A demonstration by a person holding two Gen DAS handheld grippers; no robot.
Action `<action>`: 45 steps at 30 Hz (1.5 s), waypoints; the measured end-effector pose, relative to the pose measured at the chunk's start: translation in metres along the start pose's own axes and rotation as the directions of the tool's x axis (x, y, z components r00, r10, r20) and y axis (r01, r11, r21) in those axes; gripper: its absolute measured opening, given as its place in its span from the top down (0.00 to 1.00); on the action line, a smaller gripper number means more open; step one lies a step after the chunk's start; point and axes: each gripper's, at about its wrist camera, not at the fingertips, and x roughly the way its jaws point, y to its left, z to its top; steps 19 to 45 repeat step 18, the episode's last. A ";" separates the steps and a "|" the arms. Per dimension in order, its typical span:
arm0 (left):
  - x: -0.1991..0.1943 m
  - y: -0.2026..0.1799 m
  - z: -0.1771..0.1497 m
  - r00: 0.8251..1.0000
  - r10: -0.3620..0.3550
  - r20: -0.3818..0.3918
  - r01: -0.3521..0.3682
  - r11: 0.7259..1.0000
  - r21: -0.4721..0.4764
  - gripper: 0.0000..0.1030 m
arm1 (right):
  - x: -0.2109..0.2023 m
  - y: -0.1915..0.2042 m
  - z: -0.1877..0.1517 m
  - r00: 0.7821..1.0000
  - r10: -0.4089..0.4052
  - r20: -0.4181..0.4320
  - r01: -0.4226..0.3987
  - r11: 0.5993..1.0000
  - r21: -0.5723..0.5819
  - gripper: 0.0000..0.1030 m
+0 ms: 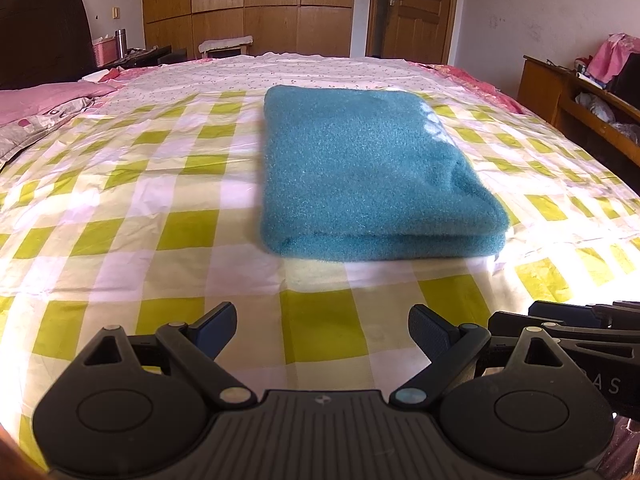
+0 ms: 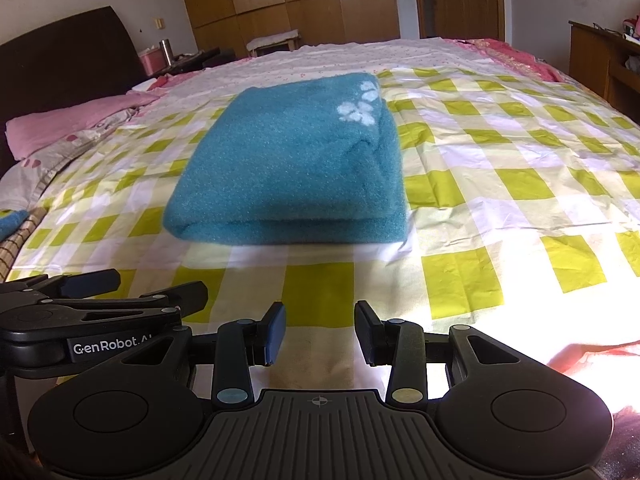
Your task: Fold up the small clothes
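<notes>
A teal fuzzy garment lies folded into a thick rectangle on the green-and-white checked bedsheet. It also shows in the right wrist view, with white flower shapes near its far right corner. My left gripper is open wide and empty, hovering near the bed's front edge, short of the garment. My right gripper is open with a narrower gap and empty, also in front of the garment. Each gripper shows at the other view's edge: the right one, the left one.
A pink pillow and dark headboard are at the left. Wooden wardrobes and a door stand behind the bed. A wooden shelf unit with clothes is at the right.
</notes>
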 end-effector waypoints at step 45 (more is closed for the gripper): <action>0.000 0.000 0.000 1.000 0.007 -0.001 -0.007 1.000 0.003 0.05 | -0.002 0.000 0.002 1.000 -0.001 0.005 0.001 1.000 -0.002 0.60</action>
